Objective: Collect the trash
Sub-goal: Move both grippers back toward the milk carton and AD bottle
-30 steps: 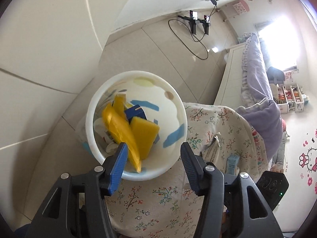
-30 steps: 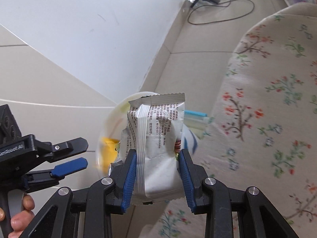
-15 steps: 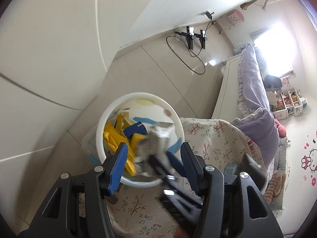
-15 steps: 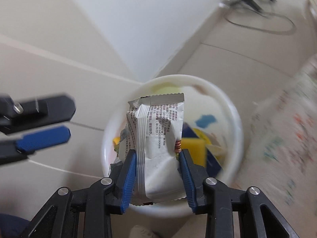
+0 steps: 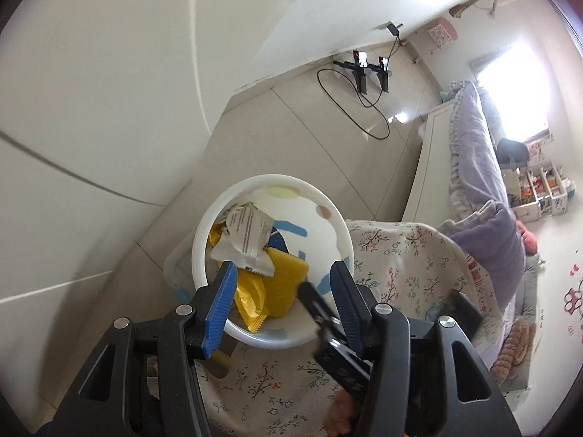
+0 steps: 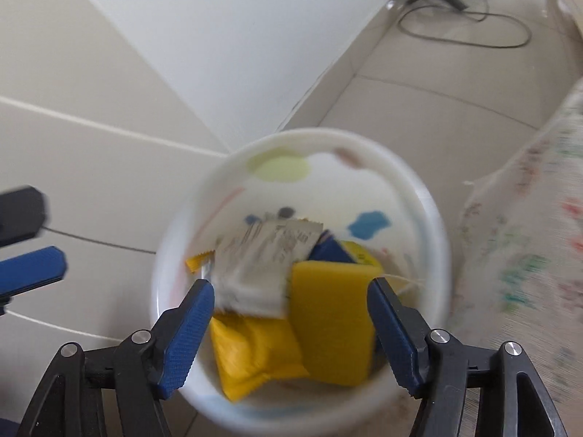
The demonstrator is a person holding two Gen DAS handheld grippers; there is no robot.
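Note:
A white trash bin (image 5: 328, 218) with coloured patches stands on the floor beside the floral-covered table (image 5: 400, 255). Inside lie a silver-white snack wrapper (image 5: 247, 235), a yellow sponge (image 5: 284, 284), a yellow packet (image 5: 251, 298) and a blue piece. In the right wrist view the bin (image 6: 419, 200) fills the middle, with the wrapper (image 6: 266, 258) on top of the sponge (image 6: 331, 313) and packet (image 6: 251, 349). My right gripper (image 6: 291, 317) is open and empty right above the bin. My left gripper (image 5: 282, 291) is open and empty above the bin's near rim; it shows at the left of the right wrist view (image 6: 25, 262).
The tiled floor (image 5: 309, 127) runs back to a black stand with a cable (image 5: 368, 73). A bed with purple bedding (image 5: 481, 182) lies to the right. White wall panels (image 6: 109, 73) stand behind the bin. The floral cloth (image 6: 528, 255) is at the right.
My right gripper moved over the bin, opened and let go of the snack wrapper, which now lies in the bin. My left gripper drew back a little.

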